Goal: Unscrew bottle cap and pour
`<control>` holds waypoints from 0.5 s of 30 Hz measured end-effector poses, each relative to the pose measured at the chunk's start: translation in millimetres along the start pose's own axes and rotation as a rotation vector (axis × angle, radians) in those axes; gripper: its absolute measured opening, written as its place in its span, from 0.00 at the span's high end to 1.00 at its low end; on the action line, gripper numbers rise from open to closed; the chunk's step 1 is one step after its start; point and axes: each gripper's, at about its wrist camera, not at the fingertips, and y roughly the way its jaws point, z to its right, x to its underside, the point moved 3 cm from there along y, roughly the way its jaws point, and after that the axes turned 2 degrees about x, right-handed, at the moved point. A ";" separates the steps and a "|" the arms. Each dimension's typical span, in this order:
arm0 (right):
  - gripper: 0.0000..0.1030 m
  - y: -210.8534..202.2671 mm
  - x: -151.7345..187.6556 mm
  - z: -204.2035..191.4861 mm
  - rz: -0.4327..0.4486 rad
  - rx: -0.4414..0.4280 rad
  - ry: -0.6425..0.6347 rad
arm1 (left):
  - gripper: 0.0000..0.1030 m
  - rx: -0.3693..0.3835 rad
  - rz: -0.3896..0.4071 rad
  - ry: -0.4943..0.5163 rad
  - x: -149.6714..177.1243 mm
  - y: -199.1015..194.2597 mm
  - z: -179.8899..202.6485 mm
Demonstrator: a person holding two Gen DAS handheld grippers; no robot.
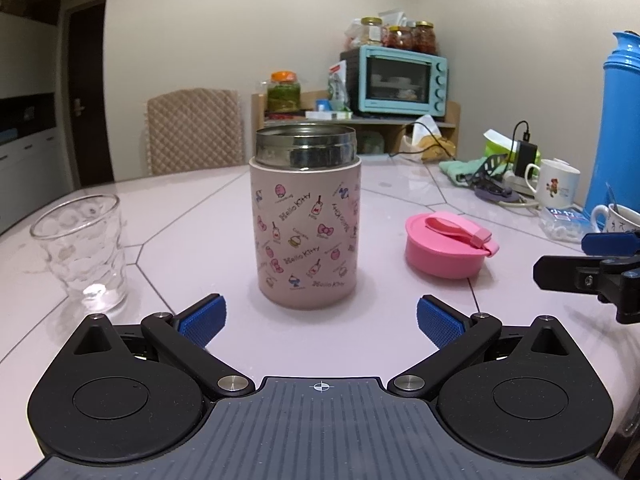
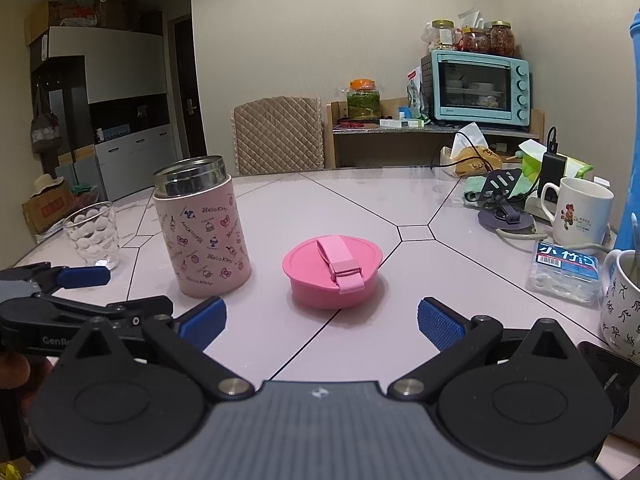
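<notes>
A pink Hello Kitty bottle (image 1: 306,232) with a steel neck stands upright and uncapped on the table, straight ahead of my left gripper (image 1: 320,320), which is open and empty just short of it. The bottle also shows in the right wrist view (image 2: 202,232). Its pink cap (image 1: 448,244) lies on the table to the bottle's right. My right gripper (image 2: 322,320) is open and empty just in front of the cap (image 2: 332,270). A clear empty glass (image 1: 82,250) stands left of the bottle, also in the right wrist view (image 2: 92,234).
Right side of the table holds a white mug (image 2: 580,210), a patterned mug (image 2: 622,300), a small plastic box (image 2: 564,274), a blue flask (image 1: 618,128), a charger with cables (image 2: 550,174) and a green cloth. A chair (image 1: 196,132) and a toaster oven (image 1: 400,80) stand behind.
</notes>
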 end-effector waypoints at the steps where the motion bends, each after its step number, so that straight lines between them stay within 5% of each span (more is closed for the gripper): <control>1: 0.00 -1.0 0.3 0.0 0.002 0.001 0.000 | 0.00 -0.003 0.002 -0.001 0.3 -2.0 1.1; 15: 0.00 -25.0 1.3 -0.7 0.034 0.010 -0.002 | 0.00 -0.050 0.022 -0.004 4.2 -27.5 16.6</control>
